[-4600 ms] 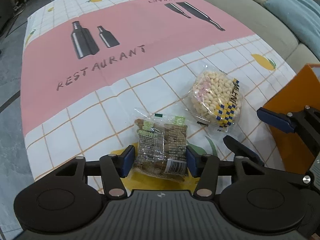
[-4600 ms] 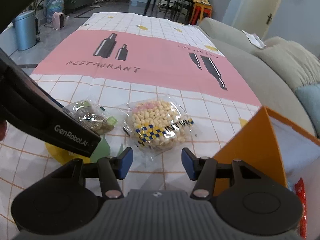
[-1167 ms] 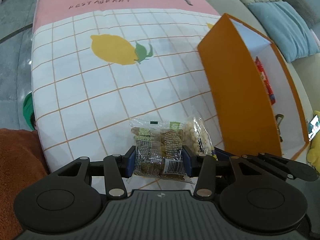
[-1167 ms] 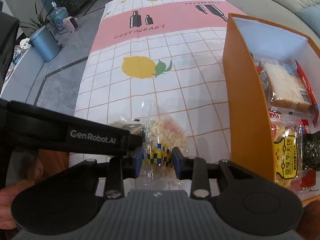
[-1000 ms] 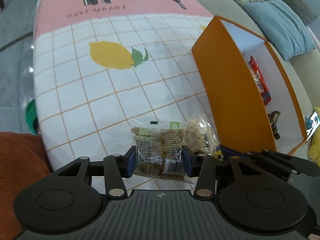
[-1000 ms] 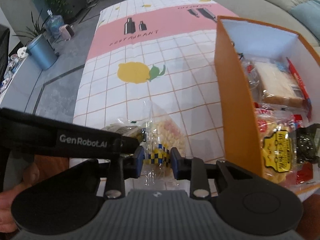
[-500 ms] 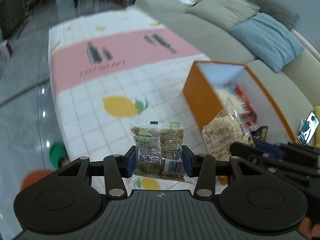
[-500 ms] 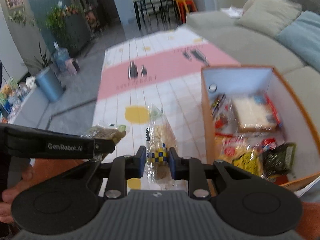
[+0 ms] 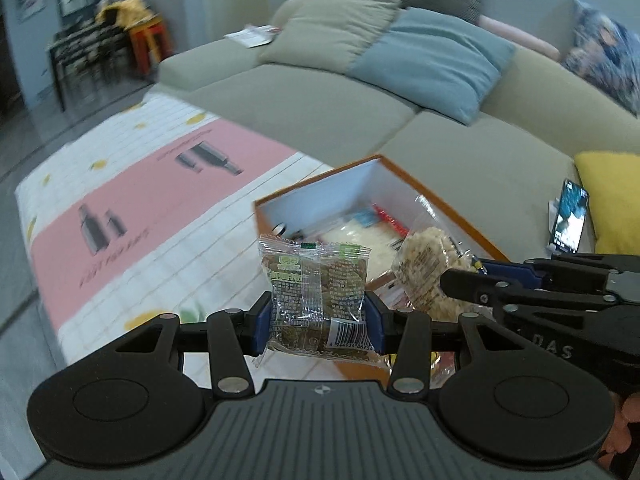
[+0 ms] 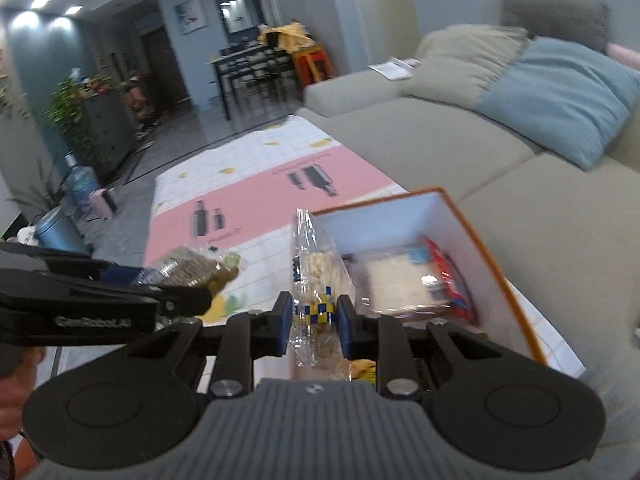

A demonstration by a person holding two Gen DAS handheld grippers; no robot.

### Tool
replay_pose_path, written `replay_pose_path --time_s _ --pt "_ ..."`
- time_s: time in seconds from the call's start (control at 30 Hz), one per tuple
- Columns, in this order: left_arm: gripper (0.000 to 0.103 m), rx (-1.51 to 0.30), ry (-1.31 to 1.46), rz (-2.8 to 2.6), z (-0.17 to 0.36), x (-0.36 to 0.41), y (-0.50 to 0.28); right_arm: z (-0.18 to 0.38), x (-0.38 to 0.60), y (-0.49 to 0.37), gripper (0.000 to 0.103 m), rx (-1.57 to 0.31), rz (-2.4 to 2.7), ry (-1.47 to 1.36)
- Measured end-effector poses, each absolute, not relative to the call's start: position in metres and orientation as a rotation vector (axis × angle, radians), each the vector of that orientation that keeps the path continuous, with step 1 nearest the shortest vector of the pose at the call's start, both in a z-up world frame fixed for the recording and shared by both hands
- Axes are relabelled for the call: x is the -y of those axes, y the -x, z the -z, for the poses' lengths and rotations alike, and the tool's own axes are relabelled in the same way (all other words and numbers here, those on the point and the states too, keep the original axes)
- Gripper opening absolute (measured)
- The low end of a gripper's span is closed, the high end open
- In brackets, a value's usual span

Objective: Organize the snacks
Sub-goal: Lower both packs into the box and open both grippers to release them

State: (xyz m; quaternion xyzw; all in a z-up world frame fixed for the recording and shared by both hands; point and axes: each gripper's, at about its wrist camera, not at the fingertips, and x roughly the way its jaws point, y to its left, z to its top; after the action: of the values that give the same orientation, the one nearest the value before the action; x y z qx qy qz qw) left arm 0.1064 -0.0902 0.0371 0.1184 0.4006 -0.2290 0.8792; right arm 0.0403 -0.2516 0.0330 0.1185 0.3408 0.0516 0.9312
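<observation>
1. Two snack packs are held up in the air, one in each set of tongs, above the near end of the table (image 9: 168,216).
2. On the left, the left tongs (image 9: 318,322) are clamped on a clear packet of brown crackers (image 9: 316,292); the blue pads press its two side edges and the packet stands upright, barcode at the lower right.
3. On the right, the right tongs (image 10: 312,318) are clamped on a clear bag of pale puffed bites (image 10: 318,280), gripped at its blue-and-yellow checked band, with the top of the bag sticking up above the pads.
4. From the left wrist view the bag of puffed bites (image 9: 430,276) hangs just beside the cracker packet, to its right, over the orange box (image 9: 452,210).
5. From the right wrist view the cracker packet (image 10: 192,270) sits to the left, over the tablecloth rather than the box (image 10: 472,232).
6. Inside the white-lined box lie several wrapped snacks: a pale square pack (image 10: 394,284) and a red wrapper (image 10: 444,268) against the far side; blur makes the rest hard to name.
7. Behind the table runs a grey-green sofa (image 9: 312,100) with a blue cushion (image 9: 436,60), and a phone (image 9: 568,216) lies on the seat beside a yellow cushion (image 9: 616,196).
</observation>
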Motion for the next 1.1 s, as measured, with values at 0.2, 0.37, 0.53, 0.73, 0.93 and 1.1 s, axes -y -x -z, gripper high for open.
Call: replay_pose_path --time_s 0.2,0.37,0.53,0.73,0.93,1.1 --pt "0.053 -0.866 -0.355 0.522 -0.021 0.129 -0.130 -0.014 0.272 -0.068 0.021 -0.727 -0.069 -0.197" --pt "0.053 -0.907 -0.411 0.511 -0.007 0.146 -0.151 0.001 0.275 -0.094 0.021 -0.739 -0.048 -0.053" --pt "0.053 -0.924 -0.476 0.505 0.009 0.161 -0.172 0.017 0.275 -0.116 0.021 -0.746 -0.034 0.090" --pt "0.053 -0.968 -0.550 0.508 0.032 0.174 -0.189 0.043 0.275 -0.128 0.021 -0.811 -0.050 0.141" --pt "0.053 -1.017 -0.576 0.505 0.051 0.178 -0.198 0.057 0.278 -0.127 0.023 -0.859 -0.113 0.065" --pt "0.055 -1.040 -0.571 0.505 0.056 0.179 -0.203 0.059 0.277 -0.129 0.024 -0.893 -0.179 -0.043"
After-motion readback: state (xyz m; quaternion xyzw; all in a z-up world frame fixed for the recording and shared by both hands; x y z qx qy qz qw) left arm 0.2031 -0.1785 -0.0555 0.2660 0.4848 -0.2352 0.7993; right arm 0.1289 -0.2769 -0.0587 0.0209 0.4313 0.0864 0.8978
